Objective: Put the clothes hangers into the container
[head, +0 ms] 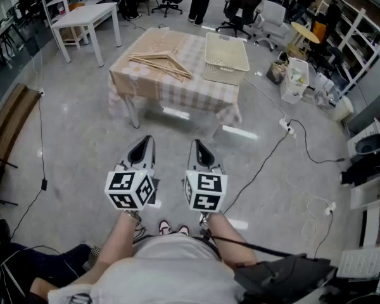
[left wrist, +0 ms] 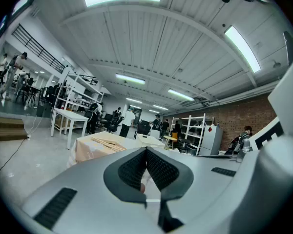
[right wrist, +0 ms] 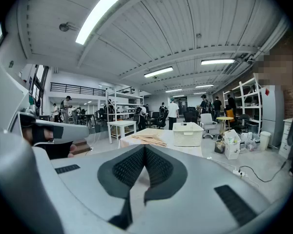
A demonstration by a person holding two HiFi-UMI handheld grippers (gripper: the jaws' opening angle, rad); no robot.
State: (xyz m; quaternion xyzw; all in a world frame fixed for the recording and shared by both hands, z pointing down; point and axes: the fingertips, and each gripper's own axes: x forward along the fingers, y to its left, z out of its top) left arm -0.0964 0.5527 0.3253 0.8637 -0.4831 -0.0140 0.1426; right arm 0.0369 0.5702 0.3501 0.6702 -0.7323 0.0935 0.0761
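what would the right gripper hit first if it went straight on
Nothing near: the right gripper aims over floor at the cloth-covered table, likely its near edge by the wooden hangers; depth is unclear.

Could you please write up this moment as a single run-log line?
position: short of table | left claw: shut, empty | right claw: shut, empty | hangers: on table, beside basket | basket: looks empty

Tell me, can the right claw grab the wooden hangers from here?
Probably not yet. The right claw is shut, and open grey floor separates it from the pale wooden clothes hangers on the checked-cloth table. Nothing blocks the path; the person must step closer.
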